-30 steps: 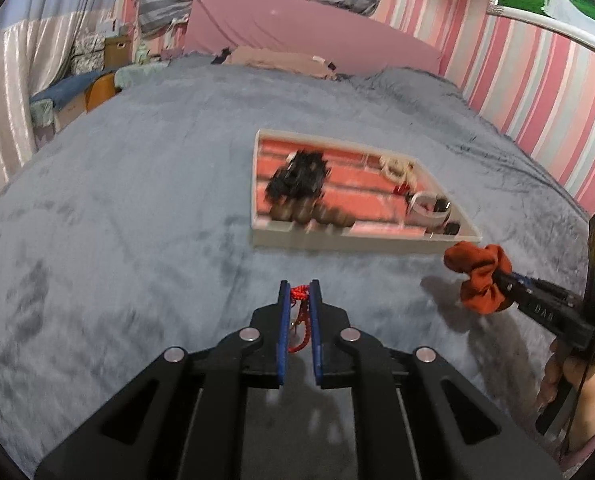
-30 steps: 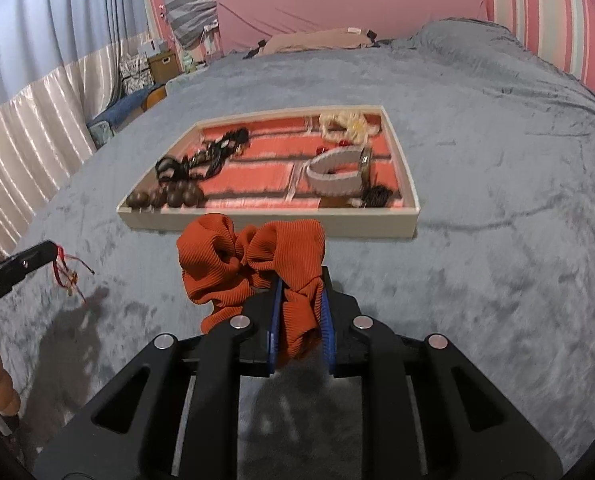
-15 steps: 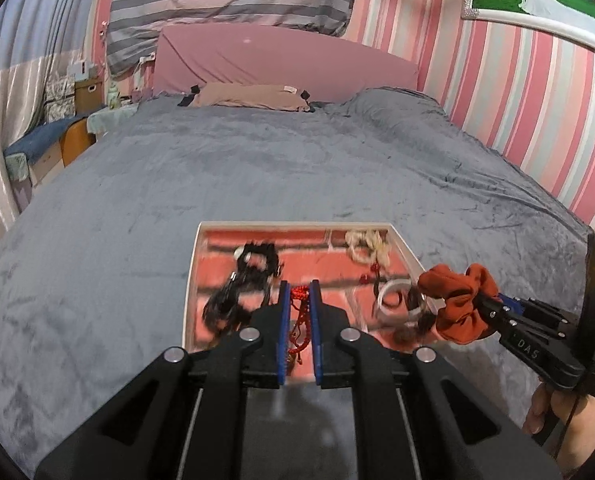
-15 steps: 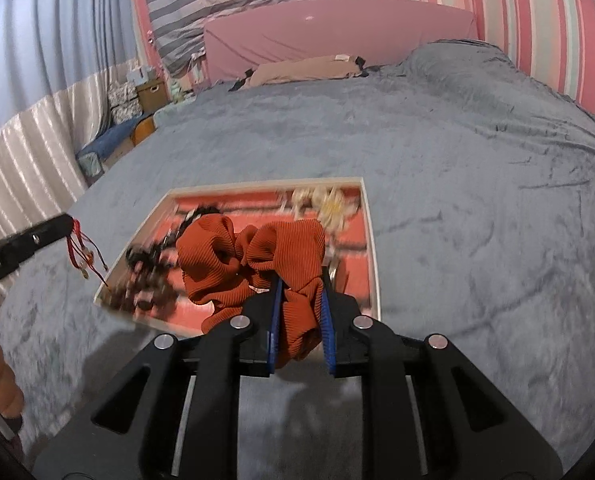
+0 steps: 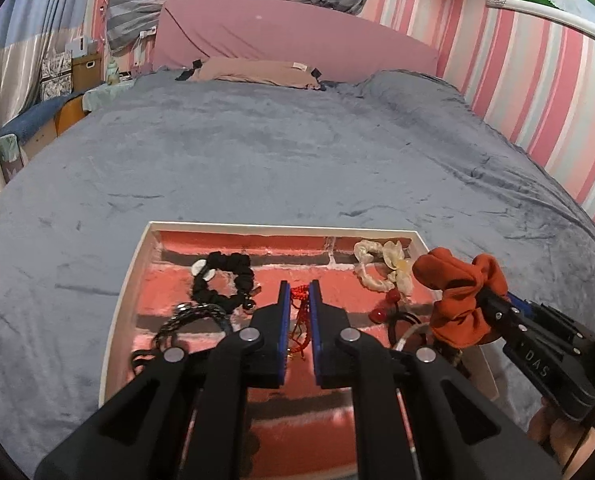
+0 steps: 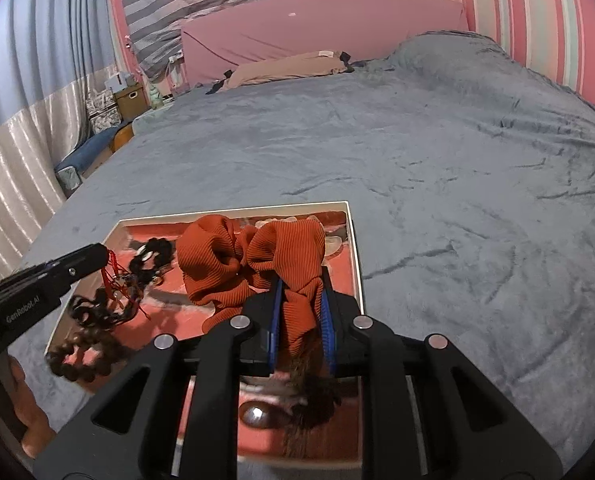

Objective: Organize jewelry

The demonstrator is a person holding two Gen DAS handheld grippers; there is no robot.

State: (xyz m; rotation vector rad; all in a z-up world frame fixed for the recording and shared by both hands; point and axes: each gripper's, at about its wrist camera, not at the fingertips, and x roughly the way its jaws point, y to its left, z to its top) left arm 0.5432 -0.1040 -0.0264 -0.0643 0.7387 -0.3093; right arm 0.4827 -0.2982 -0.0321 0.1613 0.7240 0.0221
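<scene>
Over the tray (image 5: 125, 292), a red string bracelet (image 5: 300, 312) hangs pinched in the closed left gripper (image 5: 298, 292); beside it, the right gripper (image 6: 300, 292) clamps an orange scrunchie (image 6: 253, 264).

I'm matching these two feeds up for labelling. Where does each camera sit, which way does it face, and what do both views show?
Left wrist view: on the left gripper, facing down its fingers over the white-rimmed tray with a brick-pattern floor toward the pink headboard; it grips a thin red cord bracelet.
Right wrist view: on the right gripper, facing likewise; it grips a rust-orange ribbed fabric scrunchie; fingers show bottom left.
Shared: tray, both grippers, scrunchie, bracelet, grey plush bedspread.
</scene>
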